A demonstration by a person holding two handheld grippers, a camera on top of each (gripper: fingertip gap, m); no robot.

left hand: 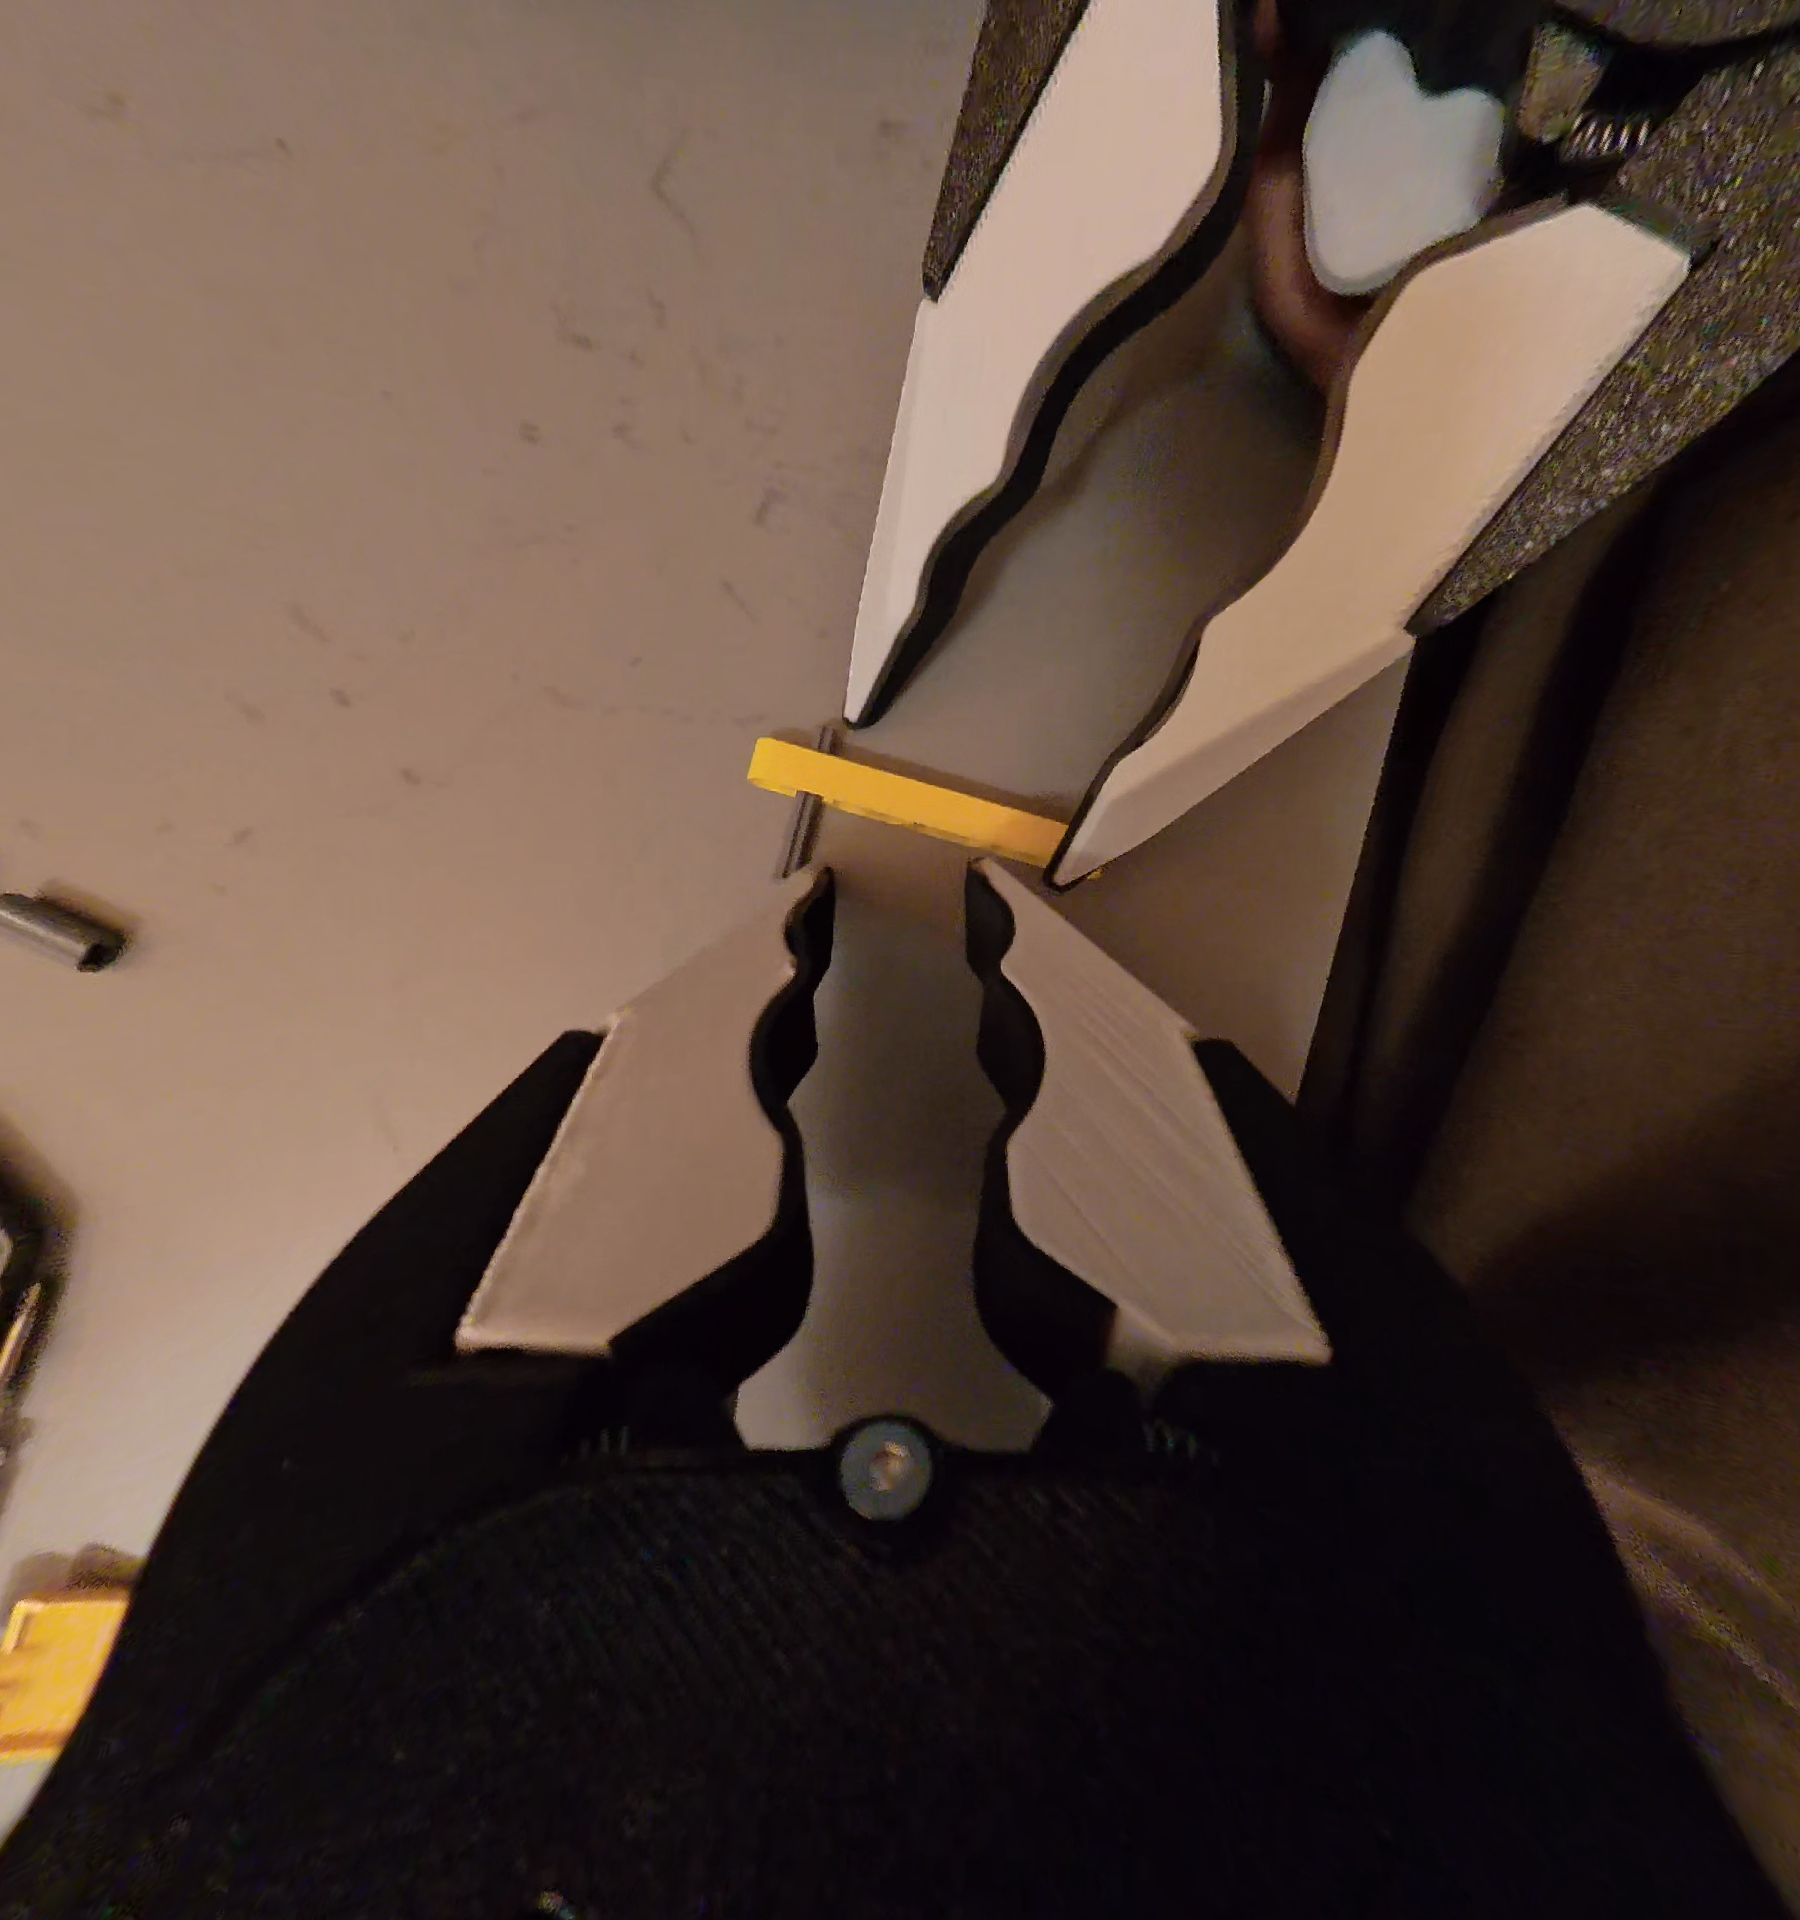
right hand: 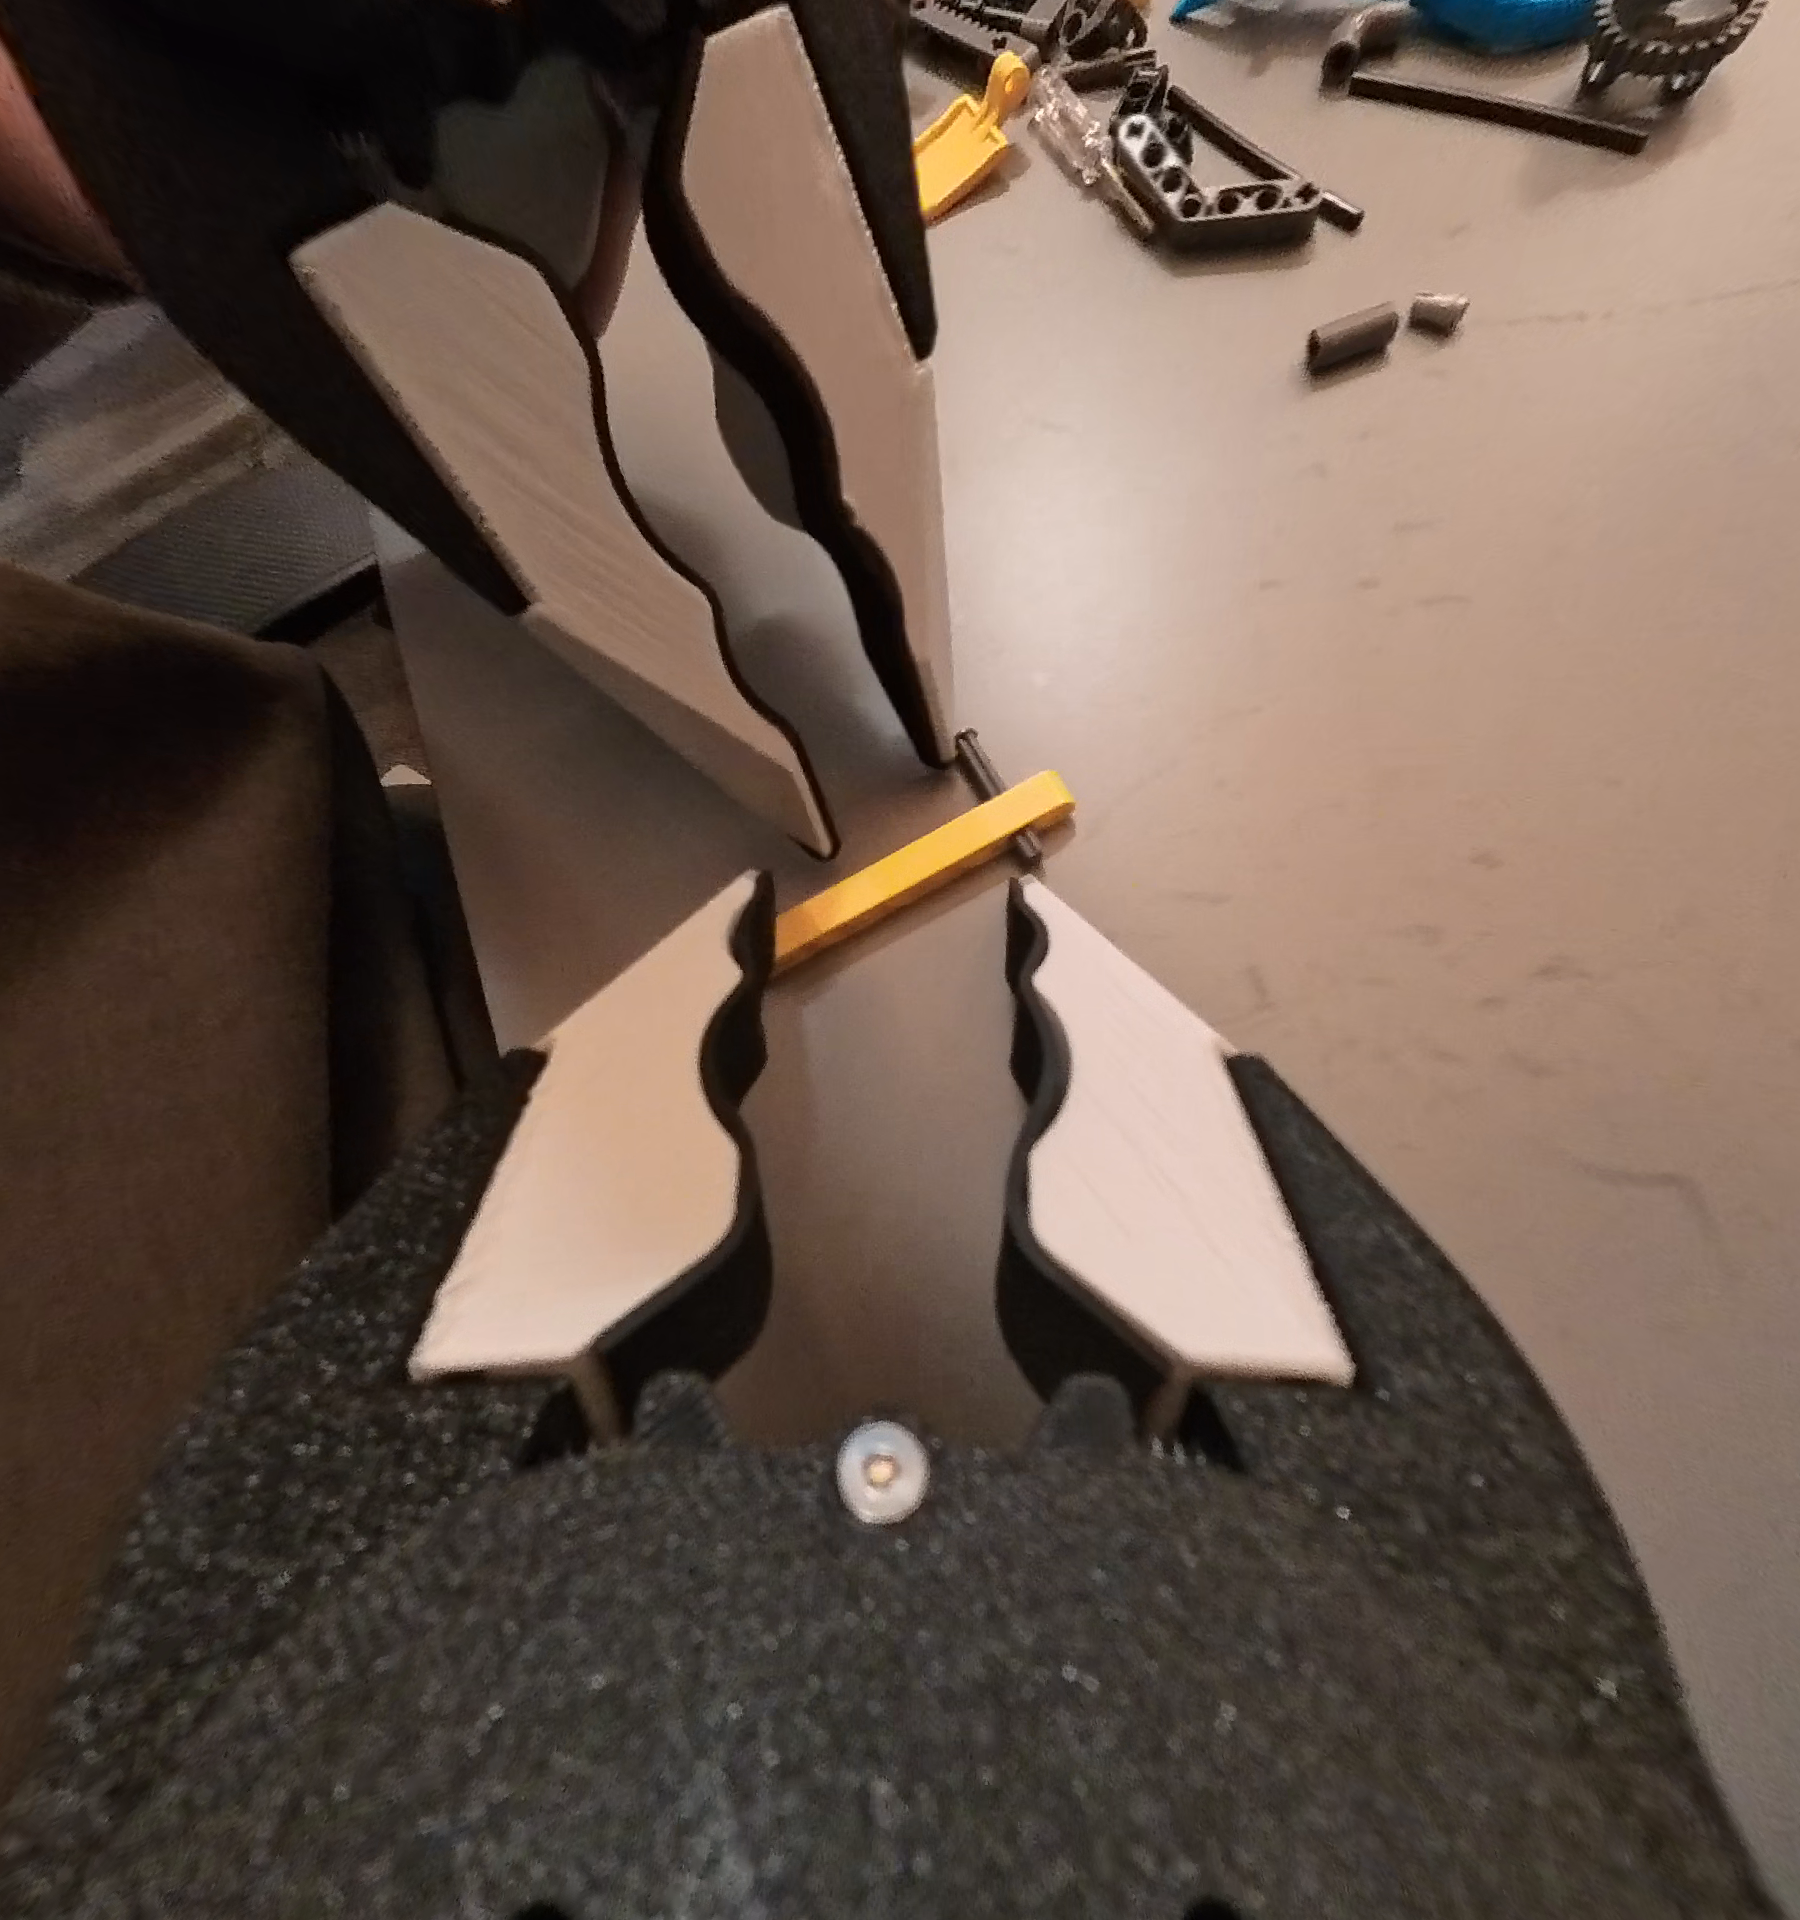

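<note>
A flat yellow beam (left hand: 906, 798) lies on the tan table (left hand: 356, 520) with a thin dark pin (left hand: 802, 810) through one end. My left gripper (left hand: 901, 878) is open with a narrow gap, empty, its tips just short of the beam and close to the pin. My right gripper (left hand: 960, 795) comes from the opposite side, open wider. It straddles the beam lengthwise, one fingertip over the beam's far end. In the right wrist view the beam (right hand: 927, 852) and pin (right hand: 1000, 800) lie just past my right gripper (right hand: 888, 885), with my left gripper (right hand: 880, 803) above them.
Loose building parts lie at the table's far side: two short grey sleeves (right hand: 1353, 343), a black holed frame (right hand: 1218, 197), a yellow part (right hand: 963, 130), a long black axle (right hand: 1498, 109) and a gear (right hand: 1665, 42). Dark cloth (right hand: 148, 935) and the table edge are on the left. The tips of both grippers are at nearly the same place. The long black axle (right hand: 1498, 109) is about 20 cm from both grippers' fingertips.
</note>
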